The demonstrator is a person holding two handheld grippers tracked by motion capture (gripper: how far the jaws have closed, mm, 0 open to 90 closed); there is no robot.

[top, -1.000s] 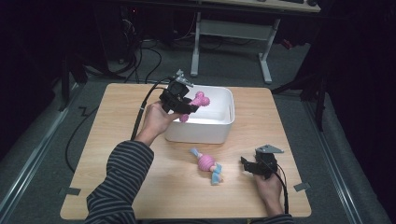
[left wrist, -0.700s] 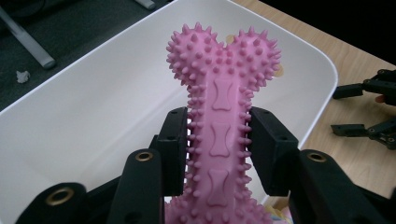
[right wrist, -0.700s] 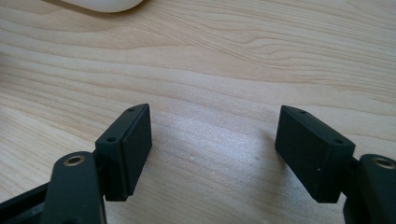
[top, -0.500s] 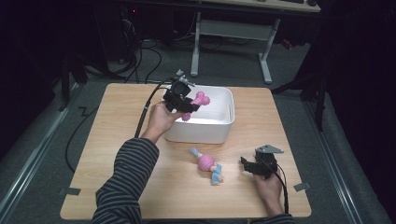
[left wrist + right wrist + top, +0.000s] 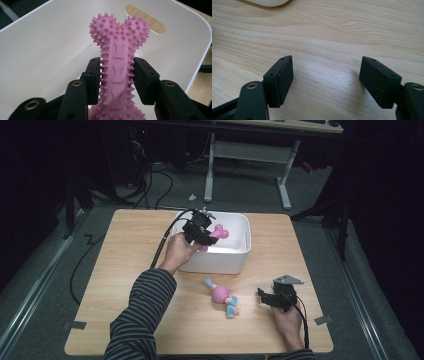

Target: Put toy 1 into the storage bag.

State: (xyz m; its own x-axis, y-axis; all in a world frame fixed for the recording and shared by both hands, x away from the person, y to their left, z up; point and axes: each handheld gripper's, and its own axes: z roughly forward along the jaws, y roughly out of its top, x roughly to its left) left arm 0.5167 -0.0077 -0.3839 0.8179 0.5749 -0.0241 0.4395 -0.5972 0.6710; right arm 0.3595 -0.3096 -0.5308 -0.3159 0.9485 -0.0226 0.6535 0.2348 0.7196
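A pink-and-blue doll toy (image 5: 221,296) lay on the wooden desk (image 5: 125,270), just in front of the bin; cables (image 5: 150,185) trailed across the grey floor (image 5: 45,270) behind.

two toys (one pink bone (image 5: 117,72), one doll (image 5: 221,295)), one white tub (image 5: 235,262).

light: table (image 5: 125,270) lit from above, surroundings dark | glare: bin floor | focus: sharp, tool bases blurred

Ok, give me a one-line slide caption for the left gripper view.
Left gripper clamps a spiky pink bone toy by its shaft over the white bin.
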